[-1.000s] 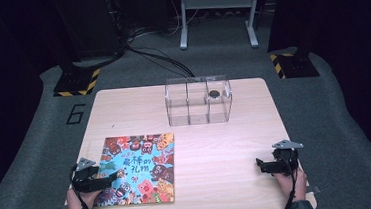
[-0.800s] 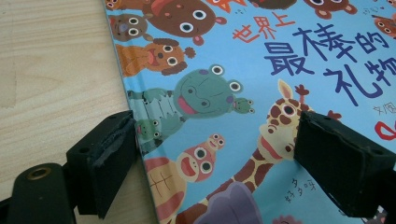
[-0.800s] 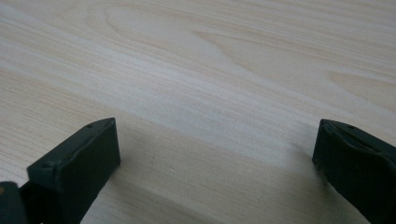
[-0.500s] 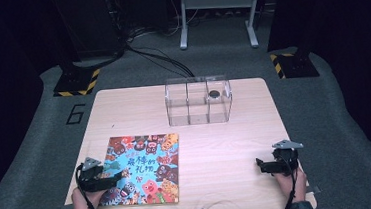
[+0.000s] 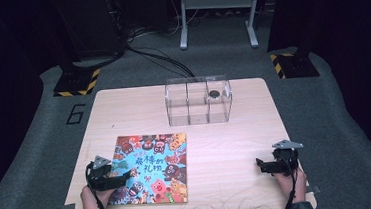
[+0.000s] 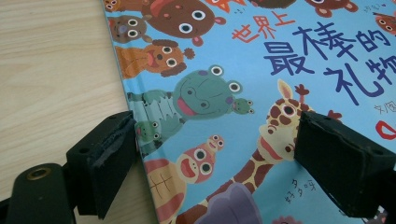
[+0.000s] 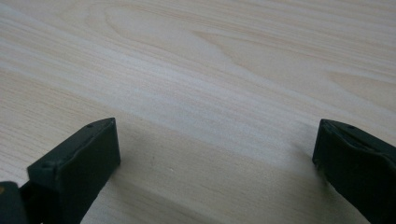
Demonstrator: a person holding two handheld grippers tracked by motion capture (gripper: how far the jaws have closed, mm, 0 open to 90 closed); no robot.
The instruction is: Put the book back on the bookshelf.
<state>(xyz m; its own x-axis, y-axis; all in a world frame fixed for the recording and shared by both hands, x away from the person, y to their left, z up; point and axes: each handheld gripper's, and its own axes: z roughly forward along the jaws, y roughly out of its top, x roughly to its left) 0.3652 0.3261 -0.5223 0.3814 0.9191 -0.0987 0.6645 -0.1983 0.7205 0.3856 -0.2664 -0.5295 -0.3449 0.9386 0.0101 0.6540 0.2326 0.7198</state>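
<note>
Slippage is the likeliest trouble: the left gripper [image 6: 212,154], jaws spread astride the spine edge of the flat, colourful animal-cover picture book [image 5: 151,167] at lower left of the wooden table [image 5: 227,146], might merely push it.

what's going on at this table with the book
A person holds a gripper in each hand. The left gripper lies open over the left edge of a colourful picture book flat on the wooden table, jaws straddling that edge. The right gripper rests open over bare wood. A clear box stands beyond.
</note>
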